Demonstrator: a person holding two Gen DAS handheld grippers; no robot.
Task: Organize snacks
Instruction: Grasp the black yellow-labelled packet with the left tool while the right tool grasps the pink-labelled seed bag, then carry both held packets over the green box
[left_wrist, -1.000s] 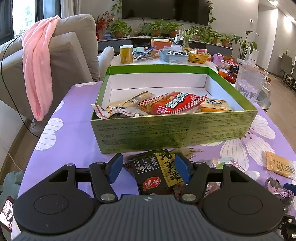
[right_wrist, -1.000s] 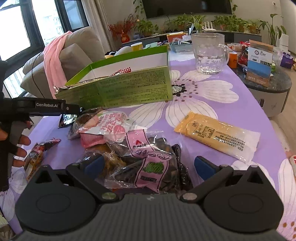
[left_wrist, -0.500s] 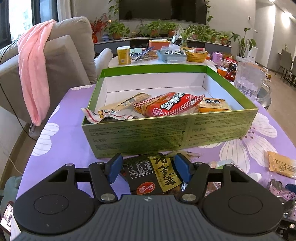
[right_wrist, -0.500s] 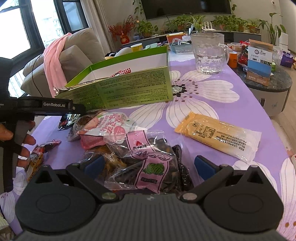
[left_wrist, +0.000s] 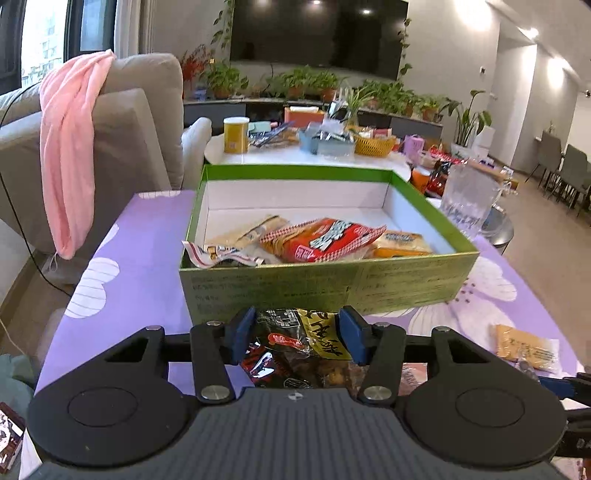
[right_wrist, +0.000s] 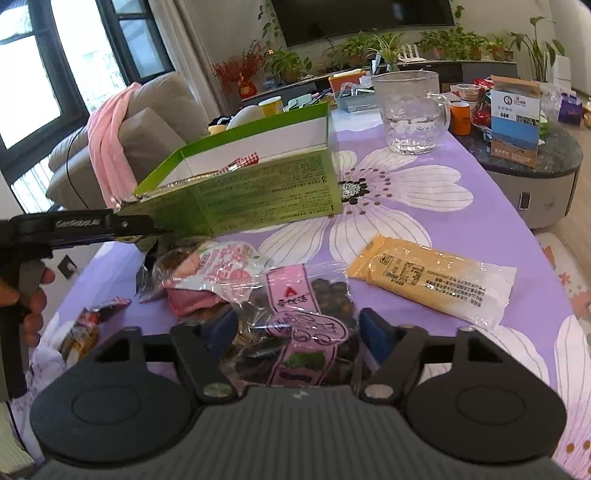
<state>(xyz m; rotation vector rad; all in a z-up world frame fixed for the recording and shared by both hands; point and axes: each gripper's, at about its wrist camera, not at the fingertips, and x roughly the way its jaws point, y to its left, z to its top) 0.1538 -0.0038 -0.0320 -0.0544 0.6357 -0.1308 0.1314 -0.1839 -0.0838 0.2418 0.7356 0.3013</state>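
A black snack packet (left_wrist: 295, 343) with a yellow stripe sits crumpled between my left gripper's (left_wrist: 295, 332) blue pads, which are closing and press its sides. Just beyond stands the green box (left_wrist: 325, 288), holding a red packet (left_wrist: 325, 240) and other snacks. My right gripper (right_wrist: 295, 328) is shut on a clear bag of dark snacks (right_wrist: 291, 295) with a pink label, low over the purple flowered tablecloth (right_wrist: 461, 229). In the right wrist view, a person's hand (right_wrist: 33, 306) holds the left gripper's handle next to the box.
A yellow packet (right_wrist: 432, 280) lies right of the clear bag, and a pink-and-white packet (right_wrist: 221, 269) lies left of it. A glass mug (right_wrist: 410, 114) stands behind the box. A sofa with a pink cloth (left_wrist: 70, 162) is on the left; a cluttered side table (right_wrist: 532, 155) is on the right.
Both pairs of jaws have narrowed onto their packets. The left gripper has risen a little with the black packet, which is now crumpled between its pads.
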